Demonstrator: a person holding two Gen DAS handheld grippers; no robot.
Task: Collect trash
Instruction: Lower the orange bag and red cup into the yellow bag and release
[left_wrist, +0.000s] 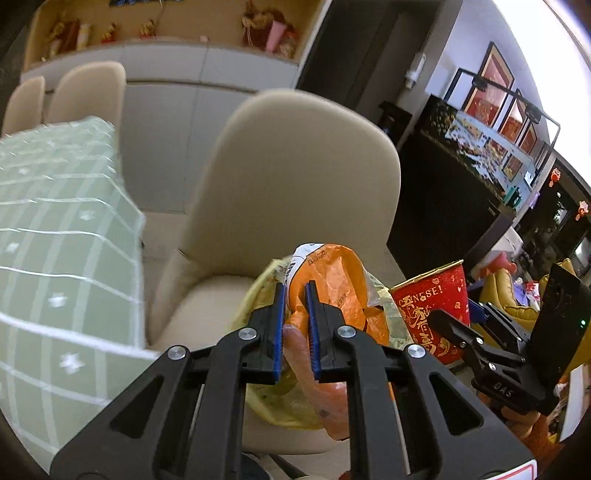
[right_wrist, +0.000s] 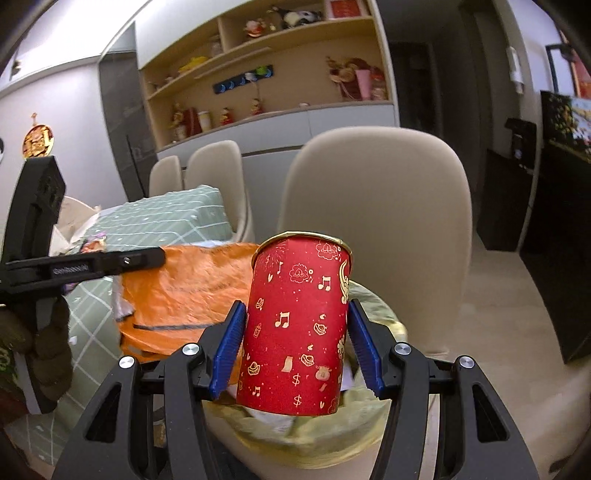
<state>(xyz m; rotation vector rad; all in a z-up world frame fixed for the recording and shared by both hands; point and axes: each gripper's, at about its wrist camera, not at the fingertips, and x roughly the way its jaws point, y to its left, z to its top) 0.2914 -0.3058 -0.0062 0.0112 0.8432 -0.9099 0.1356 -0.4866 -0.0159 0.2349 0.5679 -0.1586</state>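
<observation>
My left gripper (left_wrist: 295, 291) is shut on a crumpled orange plastic wrapper (left_wrist: 332, 280) and holds it above a bin lined with a yellow-green bag (left_wrist: 280, 402). My right gripper (right_wrist: 295, 314) is shut on a red paper cup with gold notes and symbols (right_wrist: 299, 325), upright, just over the same lined bin (right_wrist: 373, 413). In the left wrist view the red cup (left_wrist: 432, 306) and the right gripper (left_wrist: 491, 354) are at the right. In the right wrist view the orange wrapper (right_wrist: 184, 291) and the left gripper (right_wrist: 110, 264) are at the left.
A beige chair (left_wrist: 295, 177) stands right behind the bin. A table with a green checked cloth (left_wrist: 55, 240) is at the left, with more chairs (right_wrist: 214, 173) behind it. Shelves (right_wrist: 258, 74) line the back wall. A dark cabinet (left_wrist: 443, 206) is at the right.
</observation>
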